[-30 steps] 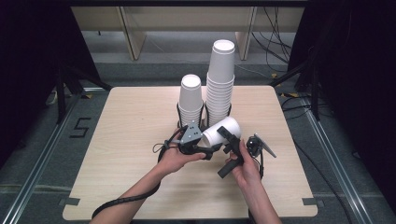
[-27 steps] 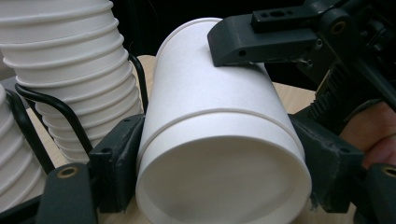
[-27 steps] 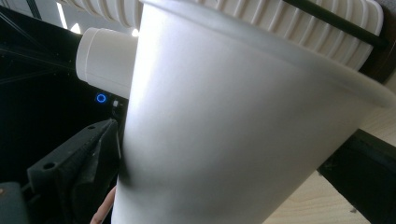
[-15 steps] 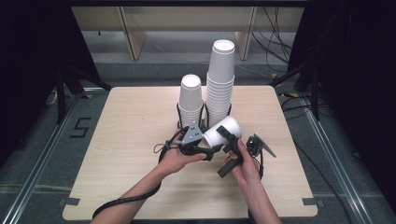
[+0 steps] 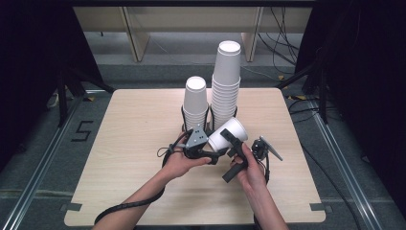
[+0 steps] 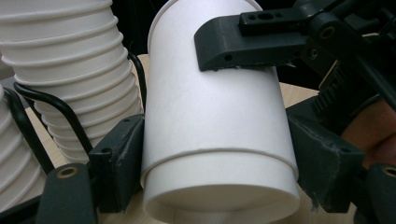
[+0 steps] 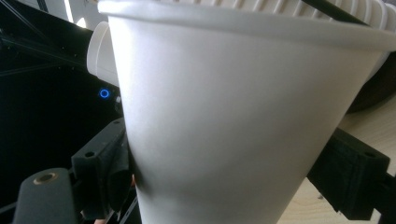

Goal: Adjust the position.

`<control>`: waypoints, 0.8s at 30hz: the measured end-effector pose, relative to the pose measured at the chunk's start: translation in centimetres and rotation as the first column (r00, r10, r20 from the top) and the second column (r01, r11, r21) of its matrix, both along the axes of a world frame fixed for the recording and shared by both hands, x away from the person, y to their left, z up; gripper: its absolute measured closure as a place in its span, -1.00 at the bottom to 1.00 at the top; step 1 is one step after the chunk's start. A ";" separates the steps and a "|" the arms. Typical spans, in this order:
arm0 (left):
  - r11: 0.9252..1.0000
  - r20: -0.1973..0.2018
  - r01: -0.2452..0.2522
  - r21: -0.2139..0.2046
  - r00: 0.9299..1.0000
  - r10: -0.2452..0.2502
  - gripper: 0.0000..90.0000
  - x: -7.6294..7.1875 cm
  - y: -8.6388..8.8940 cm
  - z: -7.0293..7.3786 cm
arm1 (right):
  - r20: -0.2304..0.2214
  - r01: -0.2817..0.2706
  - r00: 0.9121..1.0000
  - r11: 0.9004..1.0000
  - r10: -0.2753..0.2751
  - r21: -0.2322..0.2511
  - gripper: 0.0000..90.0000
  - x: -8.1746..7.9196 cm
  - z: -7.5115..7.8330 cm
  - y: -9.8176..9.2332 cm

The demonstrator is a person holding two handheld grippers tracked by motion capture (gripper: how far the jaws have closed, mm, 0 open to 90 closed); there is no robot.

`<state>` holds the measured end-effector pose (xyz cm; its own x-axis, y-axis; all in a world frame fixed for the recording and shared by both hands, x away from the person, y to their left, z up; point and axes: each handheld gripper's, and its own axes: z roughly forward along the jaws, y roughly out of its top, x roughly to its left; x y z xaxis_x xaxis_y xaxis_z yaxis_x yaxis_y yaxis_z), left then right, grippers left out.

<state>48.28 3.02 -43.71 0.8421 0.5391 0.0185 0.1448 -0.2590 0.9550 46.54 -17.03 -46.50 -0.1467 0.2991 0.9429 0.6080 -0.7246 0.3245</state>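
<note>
High view: a fixed camera above the person's side of the table [image 5: 119, 143], facing forward and down, far enough off to take in the whole tabletop, the floor around it and both forearms entering from the bottom edge. Left gripper view: a camera riding on the left gripper [image 5: 209, 154], looking along its two black jaws at very close range onto a white paper cup [image 6: 215, 116], with the stacked cups [image 6: 70, 70] just beside. Right gripper view: a camera riding on the right gripper [image 5: 231, 143], equally close, meeting the same cup [image 7: 233, 116] from another side. All three views share this cup [image 5: 227, 134] and the stacks [image 5: 225, 81] behind it.
</note>
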 end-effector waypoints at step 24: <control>1.000 -0.014 0.012 -0.022 1.000 -0.013 -0.69 0.1 0.3 0.3 | 0.015 0.010 1.000 0.999 -0.010 -0.039 -0.59 0.0 0.1 -0.2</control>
<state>48.37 3.28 -43.42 0.8488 0.5286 -0.0052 0.1551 -0.2396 0.9584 46.51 -17.23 -46.43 -0.1574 0.3369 0.9283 0.5956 -0.7174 0.3614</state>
